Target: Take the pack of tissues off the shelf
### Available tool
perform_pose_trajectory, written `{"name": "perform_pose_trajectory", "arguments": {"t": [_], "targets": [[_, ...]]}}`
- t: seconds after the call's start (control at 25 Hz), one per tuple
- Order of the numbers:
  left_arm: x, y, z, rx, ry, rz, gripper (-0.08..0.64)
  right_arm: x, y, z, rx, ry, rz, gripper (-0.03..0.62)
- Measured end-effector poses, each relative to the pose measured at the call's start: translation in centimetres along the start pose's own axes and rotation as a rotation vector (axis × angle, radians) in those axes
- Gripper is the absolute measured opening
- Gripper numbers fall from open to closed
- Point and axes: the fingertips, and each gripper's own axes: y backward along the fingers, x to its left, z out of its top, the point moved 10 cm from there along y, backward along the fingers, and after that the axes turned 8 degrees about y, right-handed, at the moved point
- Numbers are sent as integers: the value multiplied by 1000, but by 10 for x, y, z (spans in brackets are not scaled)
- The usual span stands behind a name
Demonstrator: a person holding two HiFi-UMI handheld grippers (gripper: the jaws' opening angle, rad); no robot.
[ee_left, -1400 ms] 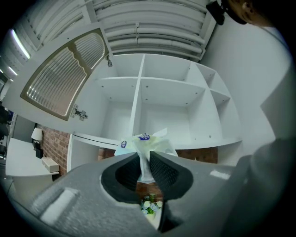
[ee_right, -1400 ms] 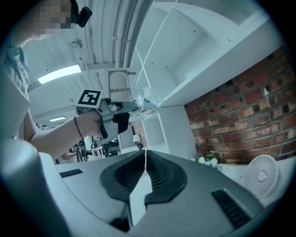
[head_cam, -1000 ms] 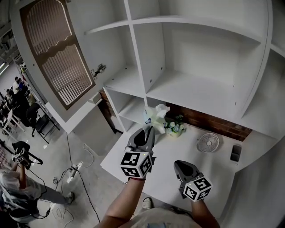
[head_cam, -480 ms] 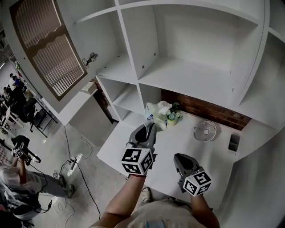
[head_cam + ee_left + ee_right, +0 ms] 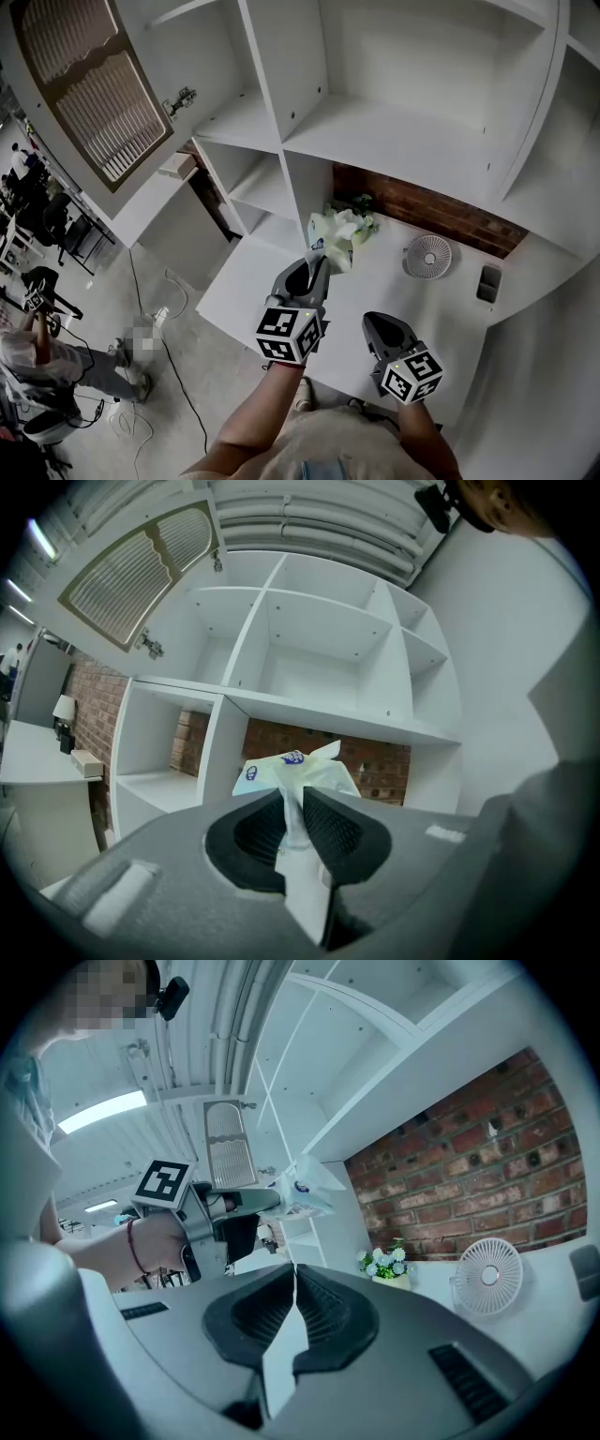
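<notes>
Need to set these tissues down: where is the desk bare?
Bare: the front half of the desk, from its left edge to below the fan; also the shelf above. Crowded: the back by the brick wall, with flowers, fan and a dark object.

Tissue pack (image 5: 336, 236) in left gripper (image 5: 318, 260)

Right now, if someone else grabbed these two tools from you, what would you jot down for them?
Left gripper: shut on the pack of tissues, pinching its wrapper.
Right gripper: shut, empty, over the desk.
Pack: in the air, clear of the shelf, above the desk by the flowers and fan.
Done: pack is off the shelf.
Left: probably just setting it down.
</notes>
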Motion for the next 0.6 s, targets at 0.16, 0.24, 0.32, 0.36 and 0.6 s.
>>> {"name": "perform_pose_trajectory", "arguments": {"t": [0.16, 0.24, 0.32, 0.36, 0.6], "targets": [[2, 4, -11, 22, 18, -9, 58, 5, 1, -2, 11, 3, -10, 18], [4, 5, -16, 33, 25, -17, 58, 7, 1, -3, 17, 3, -18, 18], [3, 6, -23, 44, 29, -22, 58, 6, 2, -6, 23, 3, -22, 18], [2, 6, -27, 50, 32, -24, 58, 6, 3, -8, 26, 2, -24, 18], [-1, 3, -53, 95, 63, -37, 58, 2, 10, -18, 49, -5, -43, 18]]}}
